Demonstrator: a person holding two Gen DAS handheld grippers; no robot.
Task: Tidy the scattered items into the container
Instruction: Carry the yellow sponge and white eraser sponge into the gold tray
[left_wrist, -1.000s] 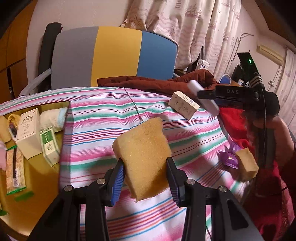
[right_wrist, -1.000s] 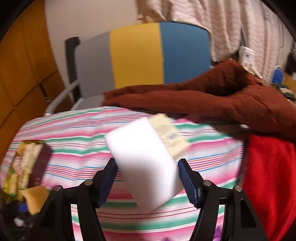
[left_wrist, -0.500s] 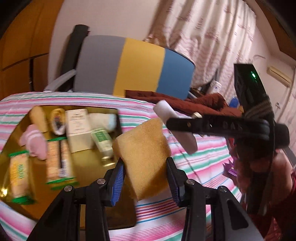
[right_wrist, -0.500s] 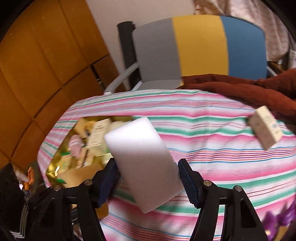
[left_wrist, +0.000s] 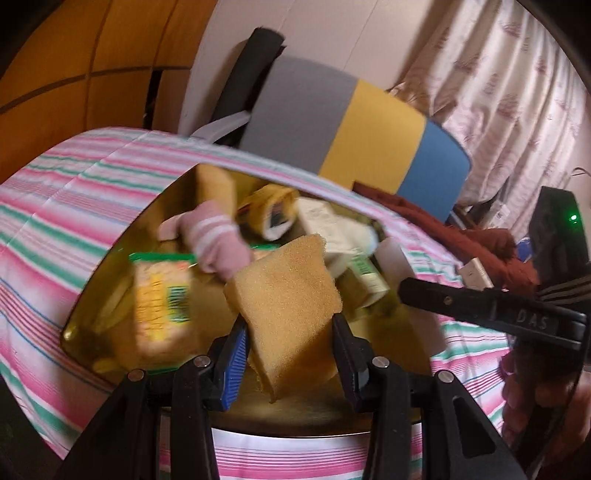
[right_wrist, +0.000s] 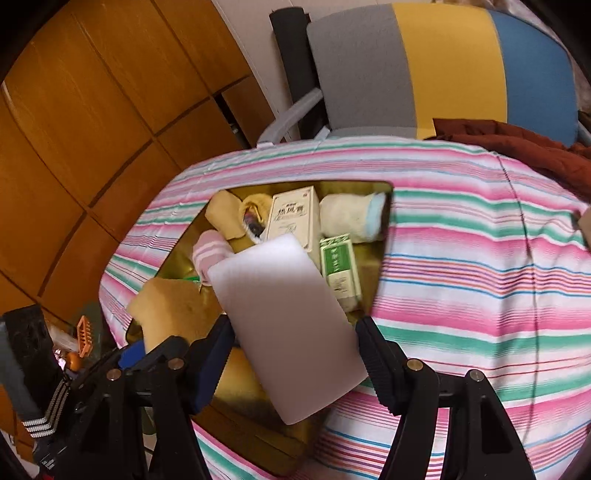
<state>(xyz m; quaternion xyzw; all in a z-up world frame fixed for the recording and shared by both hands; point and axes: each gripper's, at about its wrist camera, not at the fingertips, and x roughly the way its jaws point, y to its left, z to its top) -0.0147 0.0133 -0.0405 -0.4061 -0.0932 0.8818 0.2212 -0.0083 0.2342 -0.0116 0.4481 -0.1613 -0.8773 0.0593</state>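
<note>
A: What is the left hand-held gripper (left_wrist: 288, 350) doing?

B: It pinches a yellow sponge (left_wrist: 284, 291) between its pads, above the gold tray (left_wrist: 79, 325) on the striped cloth (left_wrist: 55, 206).

A: And the right hand-held gripper (right_wrist: 295, 354)?

B: It pinches a white sponge (right_wrist: 284, 321), tilted, over the tray's right part. Both pads press its sides.

A: What lies in the tray?

B: A pink sock (right_wrist: 210, 254), a cream box (right_wrist: 293, 216), a green box (right_wrist: 340, 269), a white sock (right_wrist: 351, 218) and a yellow snack pack (left_wrist: 162, 299), which is blurred.

A: Anything outside it?

B: A small cream box (left_wrist: 474, 273) lies at the cloth's far right, by the brown blanket (left_wrist: 461, 236). A striped chair (right_wrist: 443, 70) stands behind.
</note>
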